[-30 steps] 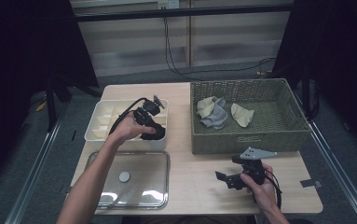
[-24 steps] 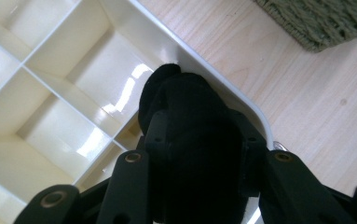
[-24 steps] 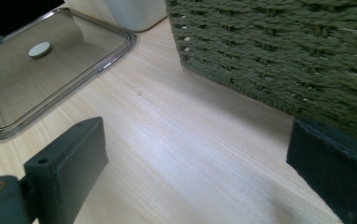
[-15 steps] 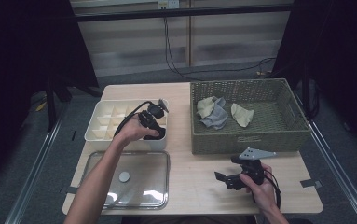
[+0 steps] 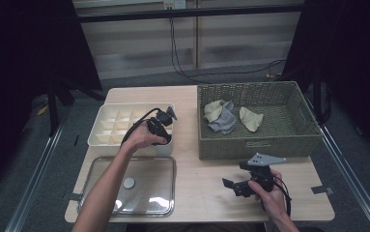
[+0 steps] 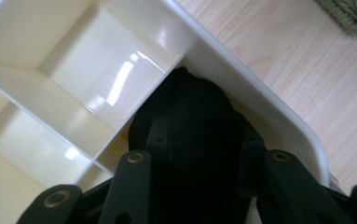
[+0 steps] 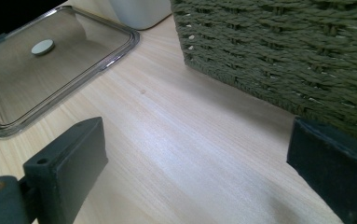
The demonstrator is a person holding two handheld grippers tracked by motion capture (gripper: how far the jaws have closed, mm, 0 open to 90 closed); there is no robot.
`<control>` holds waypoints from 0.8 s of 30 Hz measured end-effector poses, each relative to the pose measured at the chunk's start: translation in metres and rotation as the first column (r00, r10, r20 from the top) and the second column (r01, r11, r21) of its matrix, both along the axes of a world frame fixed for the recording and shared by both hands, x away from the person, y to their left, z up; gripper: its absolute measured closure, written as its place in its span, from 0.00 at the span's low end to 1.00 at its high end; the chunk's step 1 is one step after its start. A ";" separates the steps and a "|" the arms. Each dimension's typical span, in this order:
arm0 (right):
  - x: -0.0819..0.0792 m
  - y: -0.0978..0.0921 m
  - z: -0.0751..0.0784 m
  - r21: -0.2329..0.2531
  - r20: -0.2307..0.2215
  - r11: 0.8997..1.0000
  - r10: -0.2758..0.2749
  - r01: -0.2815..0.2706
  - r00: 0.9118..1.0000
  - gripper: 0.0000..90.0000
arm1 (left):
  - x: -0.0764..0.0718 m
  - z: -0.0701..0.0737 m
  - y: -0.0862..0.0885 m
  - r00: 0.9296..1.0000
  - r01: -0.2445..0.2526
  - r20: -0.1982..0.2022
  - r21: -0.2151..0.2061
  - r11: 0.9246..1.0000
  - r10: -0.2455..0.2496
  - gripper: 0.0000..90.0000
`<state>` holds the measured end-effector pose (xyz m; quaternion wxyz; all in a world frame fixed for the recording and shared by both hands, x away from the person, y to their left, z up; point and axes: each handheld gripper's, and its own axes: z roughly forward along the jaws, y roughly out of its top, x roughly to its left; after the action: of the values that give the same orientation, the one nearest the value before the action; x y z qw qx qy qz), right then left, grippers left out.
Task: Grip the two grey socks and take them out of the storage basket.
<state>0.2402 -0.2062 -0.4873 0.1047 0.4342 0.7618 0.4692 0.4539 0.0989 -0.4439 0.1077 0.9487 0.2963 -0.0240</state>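
Observation:
My left gripper [image 5: 162, 135] points down into the near right corner cell of a white divided box [image 5: 110, 128]. In the left gripper view the jaws stand on either side of a rolled black cloth [image 6: 190, 116] that sits in that corner cell, and the gripper [image 6: 199, 144] is shut on it. My right gripper [image 5: 233, 186] rests low over the table near its front right, open, with bare wood between its jaws [image 7: 199, 158]. It sits just in front of the green woven basket [image 5: 260, 145].
The basket holds a beige cloth [image 5: 213, 110], a grey one [image 5: 224, 121] and another beige one [image 5: 250, 119]. A clear lid [image 5: 146, 193] with a round knob [image 5: 129, 183] lies at the front left, also visible as the lid [image 7: 41, 79] ahead of the right gripper.
My left gripper has shifted slightly right and lower into the box's corner cell with the black cloth. The right gripper has stayed put.

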 end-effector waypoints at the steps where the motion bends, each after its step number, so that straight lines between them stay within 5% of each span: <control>1: 0.000 0.000 0.000 0.000 -0.002 1.000 0.001 -0.001 1.000 0.05 | 0.000 0.001 0.002 1.000 0.001 0.002 -0.012 1.000 -0.001 0.73; 8: 0.000 -0.001 0.000 0.002 -0.003 1.000 0.000 0.000 1.000 0.05 | -0.001 0.009 0.016 1.000 0.008 0.006 -0.093 0.996 -0.008 0.58; 15: 0.001 0.000 0.000 -0.001 -0.006 1.000 0.001 -0.001 1.000 0.05 | -0.007 0.031 0.039 0.999 -0.004 0.033 -0.195 0.981 0.010 0.50; 19: 0.000 0.001 0.000 0.000 -0.008 1.000 0.000 0.000 1.000 0.05 | -0.011 0.035 0.044 0.998 0.008 0.055 -0.187 0.982 0.002 0.51; 24: 0.001 0.001 0.000 -0.002 -0.006 1.000 -0.001 0.001 1.000 0.05 | -0.010 0.023 0.049 0.999 0.005 0.041 -0.239 0.971 0.004 0.65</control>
<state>0.2409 -0.2051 -0.4874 0.1030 0.4359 0.7624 0.4669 0.4435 0.1477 -0.4207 0.2271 0.9292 0.2888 -0.0401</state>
